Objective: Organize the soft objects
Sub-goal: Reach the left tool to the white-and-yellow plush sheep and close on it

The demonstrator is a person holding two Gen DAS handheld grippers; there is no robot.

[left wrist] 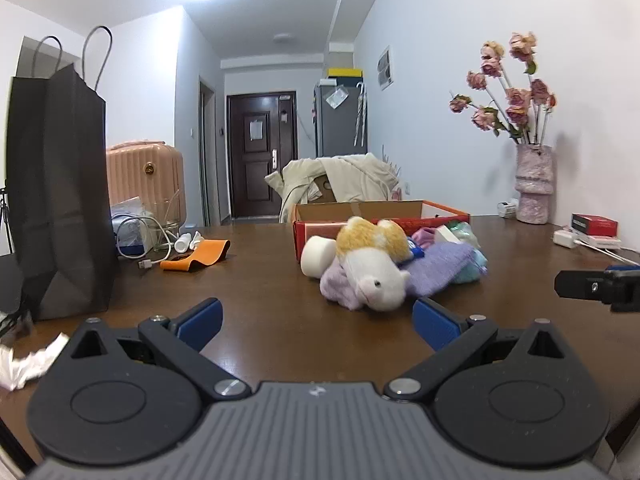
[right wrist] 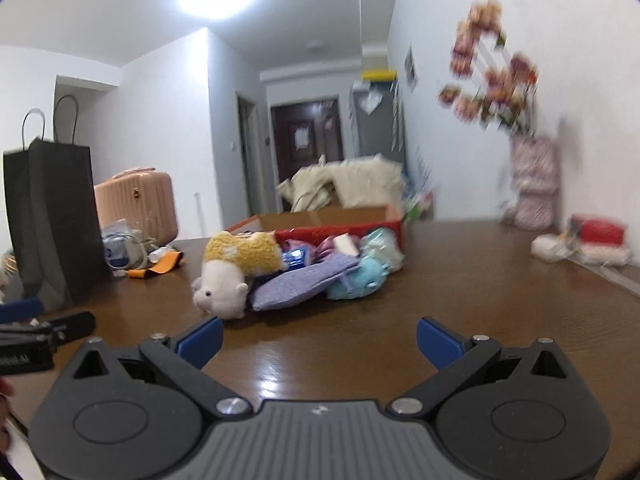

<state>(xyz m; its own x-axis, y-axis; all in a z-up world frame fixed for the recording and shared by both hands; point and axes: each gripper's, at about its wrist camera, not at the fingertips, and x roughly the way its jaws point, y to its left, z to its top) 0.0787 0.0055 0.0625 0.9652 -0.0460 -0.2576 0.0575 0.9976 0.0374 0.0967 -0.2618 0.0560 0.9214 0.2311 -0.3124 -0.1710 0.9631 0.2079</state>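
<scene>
Brown table (left wrist: 260,292) holds a heap of soft things beside the red box (left wrist: 380,216), plush toy (left wrist: 372,264) foremost, while left gripper (left wrist: 318,320) and right gripper (right wrist: 320,338) hover spread and empty (approach stage, seemingly), so next comes closing on the plush.

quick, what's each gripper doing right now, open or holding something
Left gripper: jaws open, holding nothing.
Right gripper: jaws open, holding nothing.
</scene>
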